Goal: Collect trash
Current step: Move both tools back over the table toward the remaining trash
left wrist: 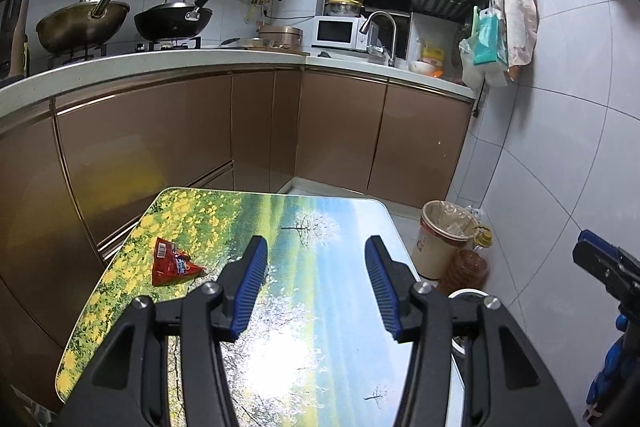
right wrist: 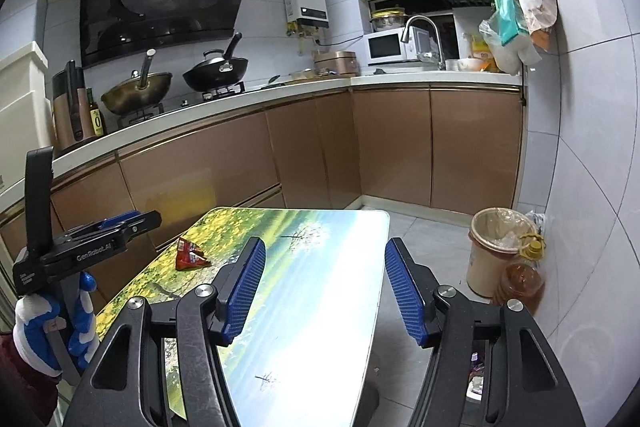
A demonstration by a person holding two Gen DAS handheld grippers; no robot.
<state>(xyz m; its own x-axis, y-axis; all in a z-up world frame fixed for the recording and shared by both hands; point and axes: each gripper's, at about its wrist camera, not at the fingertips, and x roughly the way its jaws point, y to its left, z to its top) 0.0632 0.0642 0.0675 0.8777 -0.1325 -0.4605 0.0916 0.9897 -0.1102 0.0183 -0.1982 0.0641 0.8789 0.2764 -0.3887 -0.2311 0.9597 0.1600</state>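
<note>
Red wrapper (left wrist: pixel 173 263) seen lying on counter (left wrist: pixel 320 227), left of both grippers' parted, empty fingers (left wrist: pixel 252 279).

Black tongs (left wrist: pixel 316 251), ribbed blue pads (left wrist: pixel 253 281), silver screws.

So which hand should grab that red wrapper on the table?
Probably the left. The red wrapper lies just beside the open left gripper, while the open right gripper sits further off, nearer the bin.
</note>
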